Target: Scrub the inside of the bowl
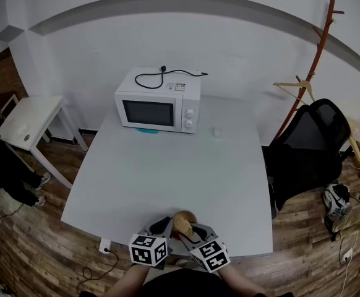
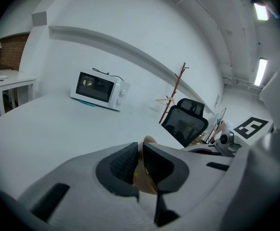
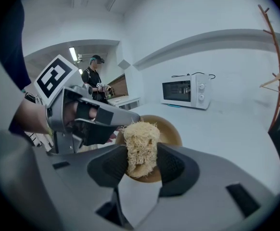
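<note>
Right gripper view looks into the bowl. It is round, tan and shallow, and it is tilted so that its inside faces this camera. In the head view the bowl is at the middle of the near edge of the table. Whether it rests on the table or is lifted a little above it, I cannot tell from here.

The left gripper has its jaws almost together on the thin rim of the bowl, at the side nearest the person. The right gripper has its jaws pressed on a pale, fibrous scrubber, which stands just in front of the bowl's inside.

I judge the bowl to be stiff and rather light. With only the rim pinched, it may turn under hard rubbing. The scrubber looks soft and springy, so it is best held low, with its top free.

The microwave stands at the far edge, well apart.
</note>
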Demonstrator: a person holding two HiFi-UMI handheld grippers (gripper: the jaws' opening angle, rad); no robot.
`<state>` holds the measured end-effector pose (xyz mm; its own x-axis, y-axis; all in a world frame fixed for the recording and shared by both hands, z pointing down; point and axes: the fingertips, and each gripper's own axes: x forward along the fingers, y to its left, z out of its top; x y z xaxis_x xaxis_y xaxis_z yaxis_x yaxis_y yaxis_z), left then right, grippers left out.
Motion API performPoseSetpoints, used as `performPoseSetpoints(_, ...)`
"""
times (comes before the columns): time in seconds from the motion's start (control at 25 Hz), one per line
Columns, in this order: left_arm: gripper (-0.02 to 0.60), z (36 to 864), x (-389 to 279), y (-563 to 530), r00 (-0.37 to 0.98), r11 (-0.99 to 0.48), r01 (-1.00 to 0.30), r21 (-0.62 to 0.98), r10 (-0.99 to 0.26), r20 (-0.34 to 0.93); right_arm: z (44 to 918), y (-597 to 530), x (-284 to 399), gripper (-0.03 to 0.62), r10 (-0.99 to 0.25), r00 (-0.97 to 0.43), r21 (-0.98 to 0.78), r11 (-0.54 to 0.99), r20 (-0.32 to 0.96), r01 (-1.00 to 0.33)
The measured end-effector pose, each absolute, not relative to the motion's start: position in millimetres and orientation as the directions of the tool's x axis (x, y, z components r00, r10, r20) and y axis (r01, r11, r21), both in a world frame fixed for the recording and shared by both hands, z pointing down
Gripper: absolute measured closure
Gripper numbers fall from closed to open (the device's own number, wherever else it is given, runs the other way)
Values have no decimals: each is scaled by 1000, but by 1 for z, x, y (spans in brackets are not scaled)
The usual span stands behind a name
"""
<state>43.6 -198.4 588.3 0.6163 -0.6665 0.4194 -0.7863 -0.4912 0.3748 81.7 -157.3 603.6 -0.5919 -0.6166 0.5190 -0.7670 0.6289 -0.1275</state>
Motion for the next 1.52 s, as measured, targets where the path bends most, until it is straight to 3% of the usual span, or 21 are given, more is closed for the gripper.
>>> performPoseSetpoints(0.76, 546, 585, 45, -213, 620, -486, -782, 390, -676, 399, 615, -173, 107, 422, -625, -529, -133, 566, 574, -813)
performPoseSetpoints(1.52, 546, 582, 63, -204, 694, -555, -717, 421, -620, 365, 595, -192, 107, 422, -696, -510, -114, 532, 505, -839)
